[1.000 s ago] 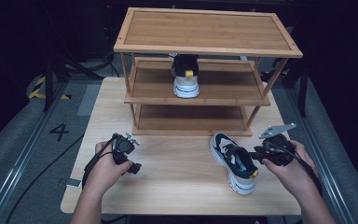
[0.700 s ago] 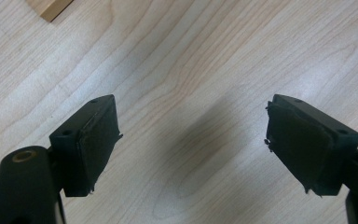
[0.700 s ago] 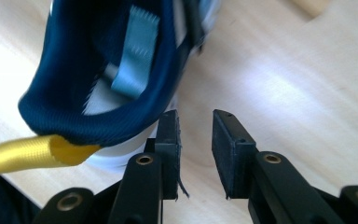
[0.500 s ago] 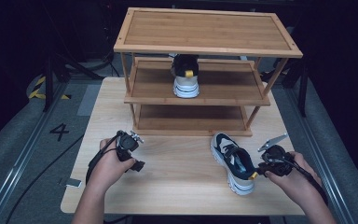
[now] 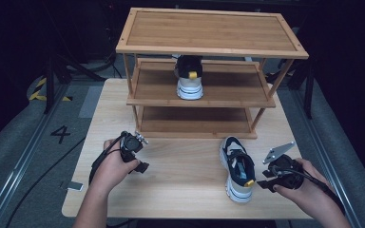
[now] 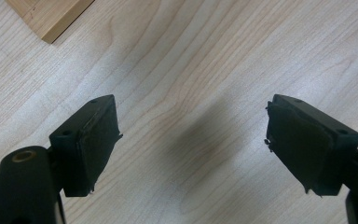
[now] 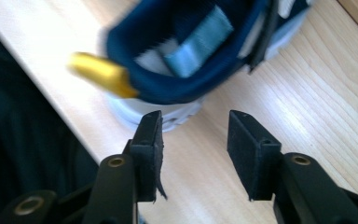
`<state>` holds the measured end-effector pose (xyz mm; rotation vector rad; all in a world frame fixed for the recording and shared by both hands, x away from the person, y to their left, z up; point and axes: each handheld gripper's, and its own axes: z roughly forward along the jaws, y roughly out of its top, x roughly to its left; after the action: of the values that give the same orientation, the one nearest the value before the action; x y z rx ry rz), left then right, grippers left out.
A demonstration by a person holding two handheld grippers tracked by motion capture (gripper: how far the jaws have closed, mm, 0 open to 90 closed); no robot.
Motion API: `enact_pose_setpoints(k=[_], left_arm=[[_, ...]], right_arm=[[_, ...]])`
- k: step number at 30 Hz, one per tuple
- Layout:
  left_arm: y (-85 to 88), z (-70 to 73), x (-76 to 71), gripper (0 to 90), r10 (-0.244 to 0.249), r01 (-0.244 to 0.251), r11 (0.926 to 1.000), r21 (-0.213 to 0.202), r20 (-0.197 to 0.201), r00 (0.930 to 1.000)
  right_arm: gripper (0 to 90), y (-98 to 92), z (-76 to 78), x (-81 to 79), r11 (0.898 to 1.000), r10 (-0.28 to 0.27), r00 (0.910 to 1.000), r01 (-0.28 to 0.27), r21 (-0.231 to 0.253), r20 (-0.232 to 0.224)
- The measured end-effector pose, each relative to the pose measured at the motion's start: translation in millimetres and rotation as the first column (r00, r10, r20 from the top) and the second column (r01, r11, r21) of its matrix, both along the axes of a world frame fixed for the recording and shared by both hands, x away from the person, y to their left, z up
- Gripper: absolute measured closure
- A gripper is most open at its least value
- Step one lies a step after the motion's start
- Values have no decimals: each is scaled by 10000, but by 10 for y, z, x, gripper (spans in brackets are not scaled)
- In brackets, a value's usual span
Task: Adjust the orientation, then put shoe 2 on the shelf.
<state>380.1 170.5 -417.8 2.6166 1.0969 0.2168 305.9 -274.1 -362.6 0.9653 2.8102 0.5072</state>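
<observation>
A navy and white sneaker [image 5: 238, 167] with a yellow heel tab lies on the wooden table [image 5: 185, 190], heel toward the front edge. Its mate [image 5: 189, 78] stands on the middle shelf of the bamboo rack [image 5: 209, 47]. My right gripper [image 5: 265, 179] sits just right of the table sneaker's heel, open, with nothing between its jaws. In the right gripper view the sneaker's heel [image 7: 186, 51] is close ahead of the right gripper [image 7: 195, 135], apart from it. My left gripper [image 5: 141, 165] hovers over bare table at the left, and the left gripper [image 6: 193, 140] stands wide open.
The three-tier rack takes up the back half of the table; its lowest shelf [image 5: 195, 124] is bare. A corner of the rack's base [image 6: 51, 16] shows in the left gripper view. A small object [image 5: 74, 186] sticks out at the table's left edge.
My right gripper dropped toward the front edge, then came back up to the right of the sneaker's heel. The left gripper barely shifted. The sneakers have not moved.
</observation>
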Motion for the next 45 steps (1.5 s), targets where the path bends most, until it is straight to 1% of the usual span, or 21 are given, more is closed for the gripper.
enact_pose_setpoints(k=[1,5,9,10,11,13,15,16,21,22,25,27,28,29,30,32,37,39,40,42,45], left_arm=[[2,3,-2,176,7,-7,10000,-5,-50,10000],[8,13,-27,180,91,-91,10000,30,-131,9999],[35,5,-66,180,183,-183,9998,9,-159,9997],[35,5,-66,180,183,-183,9998,9,-159,9997],[48,4,-74,180,197,-198,9998,-11,-173,9997],[69,-1,-91,180,286,-286,9996,-31,-183,9994],[97,-7,-110,180,363,-364,9993,-31,-191,9992],[122,-7,-130,180,430,-431,9991,-35,-213,9988],[161,-12,-155,180,493,-493,9988,-7,-239,9985],[174,-12,-157,180,517,-517,9987,-4,-186,9985],[181,-16,-165,180,567,-567,9984,-18,-235,9981],[183,-29,-171,180,576,-577,9983,-30,-248,9980],[181,-31,-177,180,594,-595,9982,-1,-262,9979],[181,-31,-177,180,594,-595,9982,-1,-262,9979],[182,-31,-178,180,560,-561,9984,-38,-242,9981],[192,-27,-188,180,574,-575,9983,-24,-255,9980],[219,-17,-205,180,679,-680,9977,-40,-201,9975],[229,-13,-217,180,711,-713,9974,-78,-210,9972],[229,-13,-217,180,711,-713,9974,-78,-210,9972],[239,-14,-225,180,714,-716,9974,-93,-219,9972],[254,-14,-231,180,823,-825,9966,-73,-203,9964]], right_arm=[[527,32,63,-58,9992,404,9992,-404,23,-38],[502,86,116,-107,9964,832,9965,-833,130,88],[449,215,134,-94,9848,1697,9848,-1709,323,363],[449,215,134,-94,9848,1697,9848,-1709,323,363],[441,246,120,-80,9815,1869,9811,-1886,314,503],[450,328,17,-3,9745,2194,9752,-2204,426,283],[455,347,-24,31,9739,2235,9745,-2241,365,207],[456,384,-112,88,9703,2399,9707,-2394,346,-119],[462,440,-260,172,9634,2676,9619,-2661,335,-555],[474,460,-314,192,9577,2877,9553,-2865,276,-679],[490,482,-344,191,9544,2986,9513,-2980,198,-767],[528,511,-377,190,9496,3124,9466,-3135,-14,-792],[633,543,-414,203,9427,3329,9359,-3334,150,-1150],[633,543,-414,203,9427,3329,9359,-3334,150,-1150],[663,551,-425,210,9379,3465,9280,-3451,347,-1366],[702,560,-429,217,9314,3639,9199,-3605,503,-1463],[725,565,-419,223,9274,3740,9149,-3710,489,-1517],[725,580,-391,225,9233,3837,9086,-3807,510,-1649],[725,580,-391,225,9233,3837,9086,-3807,510,-1649],[726,596,-330,224,9151,4027,9019,-4003,480,-1566],[726,630,-217,201,9111,4123,8993,-4073,641,-1458]])
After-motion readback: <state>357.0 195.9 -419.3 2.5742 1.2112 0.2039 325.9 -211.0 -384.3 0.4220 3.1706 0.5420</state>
